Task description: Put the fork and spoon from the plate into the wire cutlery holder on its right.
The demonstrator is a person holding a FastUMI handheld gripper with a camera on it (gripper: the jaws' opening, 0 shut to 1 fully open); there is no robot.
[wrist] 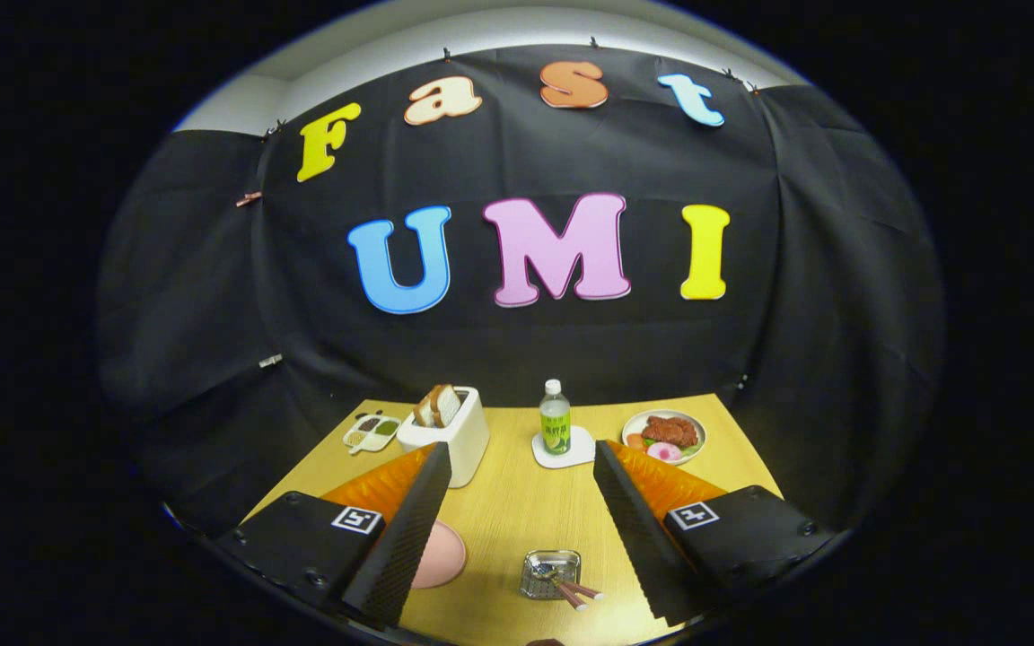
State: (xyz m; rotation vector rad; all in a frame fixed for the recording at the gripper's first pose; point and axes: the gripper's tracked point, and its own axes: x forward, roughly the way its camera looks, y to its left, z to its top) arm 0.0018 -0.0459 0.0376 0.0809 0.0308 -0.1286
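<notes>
Cutlery holder [550, 572], a shiny wire basket, sits on the wooden table [517, 511] between the two fingers, low down near their bases. Two pinkish handles [578, 592] stick out of it, leaning toward the right finger; can't tell which is fork and which is spoon, business ends are buried in the wire. Pink plate [441, 554] is to the holder's left, half hidden behind the left finger [405, 529], nothing visible on the part that shows. Gripper [522, 458] hangs above the table with fingers spread wide, gripping nothing; right finger [638, 529] is clear of the holder. Beyond the fingertips: white toaster [451, 431] with bread slices sticking up, just past the left fingertip. Small white tray [372, 433] with dark and green bits is left of the toaster. Green-label bottle [555, 417] stands upright on a white coaster [578, 450], roughly centre. White dish [665, 434] of meat and other food is further right, near the table's far corner.
</notes>
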